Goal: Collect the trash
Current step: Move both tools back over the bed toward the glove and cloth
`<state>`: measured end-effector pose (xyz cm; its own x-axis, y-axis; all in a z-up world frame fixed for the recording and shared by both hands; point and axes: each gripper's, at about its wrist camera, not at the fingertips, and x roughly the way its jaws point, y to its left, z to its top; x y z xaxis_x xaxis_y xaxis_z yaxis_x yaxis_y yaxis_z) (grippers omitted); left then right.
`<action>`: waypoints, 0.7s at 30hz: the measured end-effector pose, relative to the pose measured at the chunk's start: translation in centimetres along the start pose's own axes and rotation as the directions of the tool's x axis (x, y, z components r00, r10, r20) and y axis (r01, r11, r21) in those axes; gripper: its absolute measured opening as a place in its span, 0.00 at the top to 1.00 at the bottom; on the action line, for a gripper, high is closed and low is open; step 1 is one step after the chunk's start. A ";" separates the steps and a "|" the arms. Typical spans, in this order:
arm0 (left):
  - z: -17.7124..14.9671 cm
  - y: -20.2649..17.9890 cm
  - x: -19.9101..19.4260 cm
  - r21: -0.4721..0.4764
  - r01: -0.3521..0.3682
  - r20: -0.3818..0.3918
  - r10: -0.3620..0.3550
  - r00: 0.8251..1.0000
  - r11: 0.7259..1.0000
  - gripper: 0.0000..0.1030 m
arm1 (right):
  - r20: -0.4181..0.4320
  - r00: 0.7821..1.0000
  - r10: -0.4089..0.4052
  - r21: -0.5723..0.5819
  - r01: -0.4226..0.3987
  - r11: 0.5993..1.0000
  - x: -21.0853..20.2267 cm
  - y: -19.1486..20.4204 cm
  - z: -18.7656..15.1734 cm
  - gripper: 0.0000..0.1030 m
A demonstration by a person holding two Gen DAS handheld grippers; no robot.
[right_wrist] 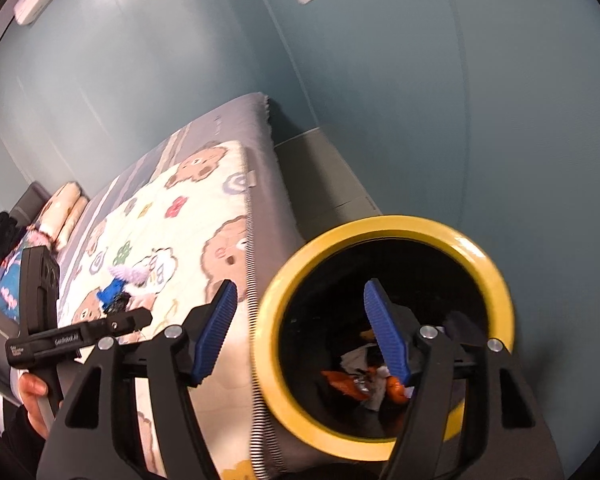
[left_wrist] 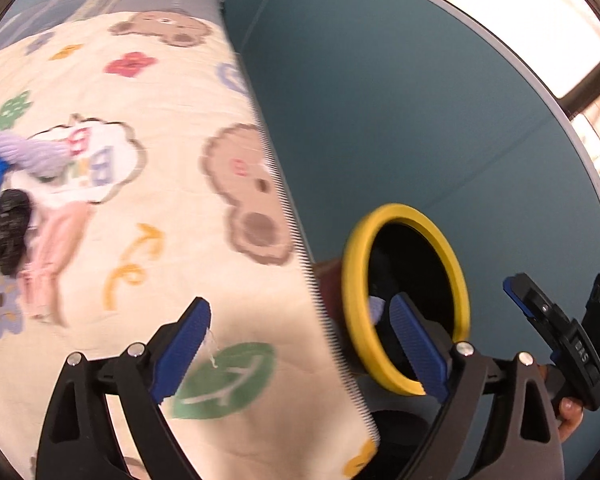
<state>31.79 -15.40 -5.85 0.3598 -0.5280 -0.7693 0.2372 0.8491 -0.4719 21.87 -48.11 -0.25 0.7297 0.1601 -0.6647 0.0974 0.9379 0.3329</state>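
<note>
Writing: possibly "BAS", blurred | left hand-held gripper (left_wrist: 300, 348) agape, empty | right hand-held gripper (right_wrist: 302, 334) agape, empty

Cream bear-print blanket (left_wrist: 148, 240) covers grey mattress (right_wrist: 260, 136) w/ pillows (right_wrist: 66, 204) at far end, teal wall (right_wrist: 420, 80) behind, bright window (left_wrist: 540, 28) upper right in left view.

Home bedroom, bed (right_wrist: 260, 168) with bear-print blanket (left_wrist: 140, 200), pillows (right_wrist: 66, 204), teal walls (right_wrist: 420, 100), window (left_wrist: 540, 20)
</note>
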 end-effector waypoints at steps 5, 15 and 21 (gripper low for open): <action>0.6 4.4 -1.8 -0.053 -0.049 0.028 0.051 0.998 0.997 0.13 | -0.035 0.999 0.039 -0.061 -0.042 0.997 1.6 4.3 -0.1 0.33; 1.6 14.6 -6.1 -0.209 -0.141 0.079 0.161 0.984 0.968 0.13 | -0.100 0.991 0.090 -0.178 -0.106 0.978 5.9 13.1 -0.4 0.30; 2.4 20.9 -8.1 -0.308 -0.191 0.088 0.228 0.970 0.932 0.13 | -0.158 0.982 0.105 -0.240 -0.142 0.960 9.3 18.3 -0.6 0.30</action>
<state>36.03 6.60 -8.48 0.4827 -0.3196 -0.8154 -0.1253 0.8963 -0.4255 30.05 -29.33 -0.75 0.6197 0.3047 -0.7233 -0.1720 0.9519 0.2536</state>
